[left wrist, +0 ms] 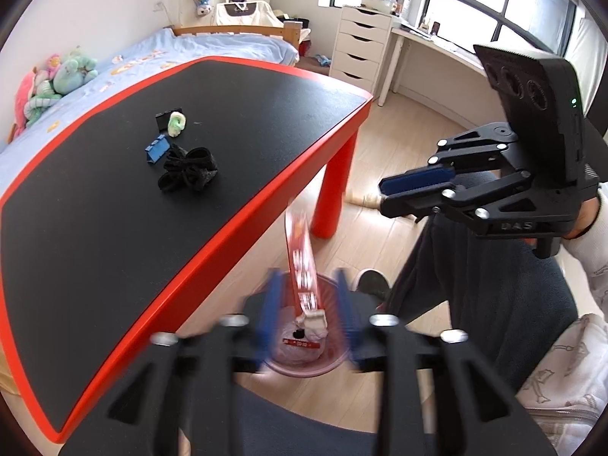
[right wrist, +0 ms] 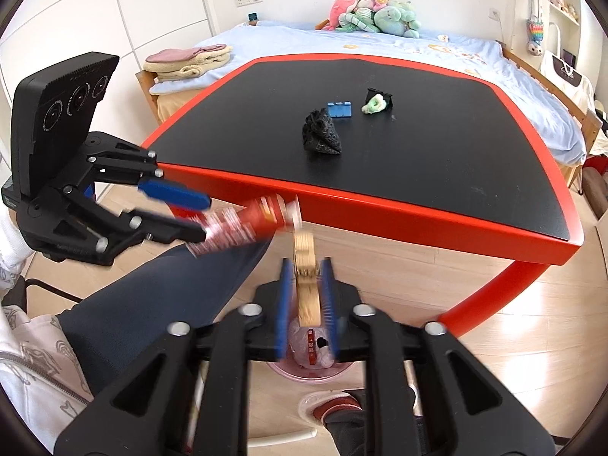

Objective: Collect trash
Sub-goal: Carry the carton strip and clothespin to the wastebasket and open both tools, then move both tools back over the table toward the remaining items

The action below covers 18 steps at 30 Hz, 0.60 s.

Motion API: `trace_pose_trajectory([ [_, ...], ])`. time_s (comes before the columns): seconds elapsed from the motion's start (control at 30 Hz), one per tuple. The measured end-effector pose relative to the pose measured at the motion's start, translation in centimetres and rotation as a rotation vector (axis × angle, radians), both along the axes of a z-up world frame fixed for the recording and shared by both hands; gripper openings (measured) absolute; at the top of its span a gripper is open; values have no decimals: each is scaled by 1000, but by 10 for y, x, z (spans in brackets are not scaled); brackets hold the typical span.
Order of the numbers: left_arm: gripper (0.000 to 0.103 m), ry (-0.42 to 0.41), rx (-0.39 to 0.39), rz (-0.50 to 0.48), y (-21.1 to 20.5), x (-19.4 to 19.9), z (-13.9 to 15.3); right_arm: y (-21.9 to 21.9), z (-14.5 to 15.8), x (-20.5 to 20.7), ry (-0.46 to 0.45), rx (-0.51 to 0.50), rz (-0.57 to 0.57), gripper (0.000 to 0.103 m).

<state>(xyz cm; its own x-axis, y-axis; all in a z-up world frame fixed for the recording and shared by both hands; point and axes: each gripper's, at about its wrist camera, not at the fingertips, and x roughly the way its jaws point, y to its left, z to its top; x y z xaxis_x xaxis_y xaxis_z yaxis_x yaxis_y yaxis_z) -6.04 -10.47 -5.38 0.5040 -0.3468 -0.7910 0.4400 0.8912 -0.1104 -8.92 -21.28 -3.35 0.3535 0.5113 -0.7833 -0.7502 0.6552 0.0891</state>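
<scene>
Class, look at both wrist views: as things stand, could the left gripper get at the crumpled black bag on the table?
Probably yes. The left gripper is open over the bin, the red wrapper loose between its pads, and nothing stands around the black bag on the table.

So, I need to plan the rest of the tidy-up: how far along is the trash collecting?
Done: some trash already lies in the bin. In hand: a red wrapper sits between the left hand-held gripper's open jaws and a tan piece between the right hand-held gripper's, both over the bin. Left: black bag, blue box and green wad on the table.
</scene>
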Motion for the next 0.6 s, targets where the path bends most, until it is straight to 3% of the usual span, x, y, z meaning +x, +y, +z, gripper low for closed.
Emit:
trace_pose_trajectory([
  [0.03,67,-3,-4,10,1,1,-1,-1,0,2,-5,0,-9,68],
  [0.13,90,-22,-8,37,5,1,-2,-4,1,3,-12,21,-27,92],
  [0.33,95,-23,-4,93,13,4,-1,-4,-5,6,13,13,-53,100],
  [0.6,95,-16,-6,121,21,5,2,-2,-9,5,33,-6,-59,100],
])
